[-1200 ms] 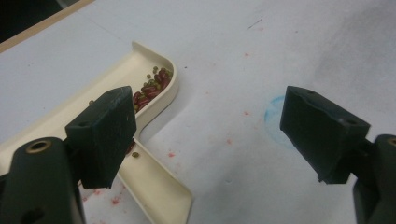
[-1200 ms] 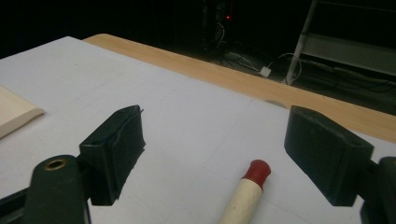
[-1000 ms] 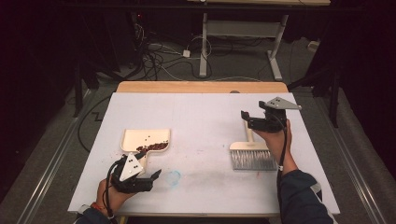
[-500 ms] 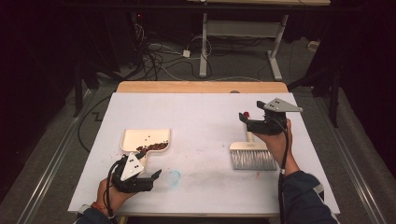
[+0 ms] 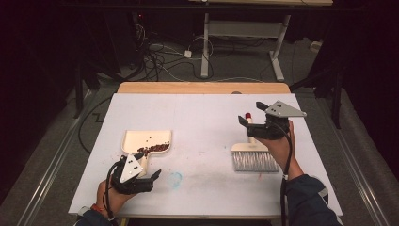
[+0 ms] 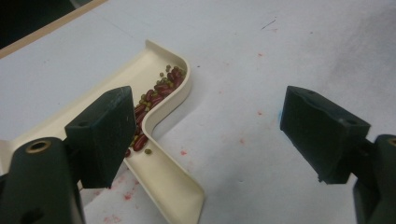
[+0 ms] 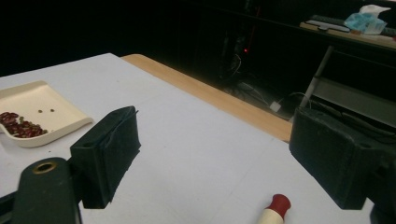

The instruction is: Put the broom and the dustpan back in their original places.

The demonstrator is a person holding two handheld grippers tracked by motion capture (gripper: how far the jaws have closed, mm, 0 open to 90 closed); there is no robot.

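A cream dustpan (image 5: 141, 138) lies at the table's left with dark red beans (image 5: 154, 149) piled along its near wall. Its handle runs toward my left gripper (image 5: 143, 169). That gripper stands open, and its own view has the dustpan (image 6: 186, 91) handle beside the left jaw and beans (image 6: 156, 91) in the corner. On the right lies a brush (image 5: 254, 160) with pale bristles and a red-tipped handle (image 5: 248, 116). My right gripper (image 5: 251, 115) hovers open over that handle. The red tip (image 7: 279, 204) lies below the jaws of the right gripper (image 7: 215, 158), with the dustpan (image 7: 42, 100) far left.
The white table top (image 5: 207, 117) ends in a wooden strip (image 5: 202, 87) at the far edge. A blue smudge (image 5: 175, 178) marks the surface near my left gripper. Cables and a desk frame (image 5: 244, 33) stand on the dark floor beyond.
My right gripper has shifted slightly left and nearer above the brush handle. The left gripper, dustpan and brush have stayed put.
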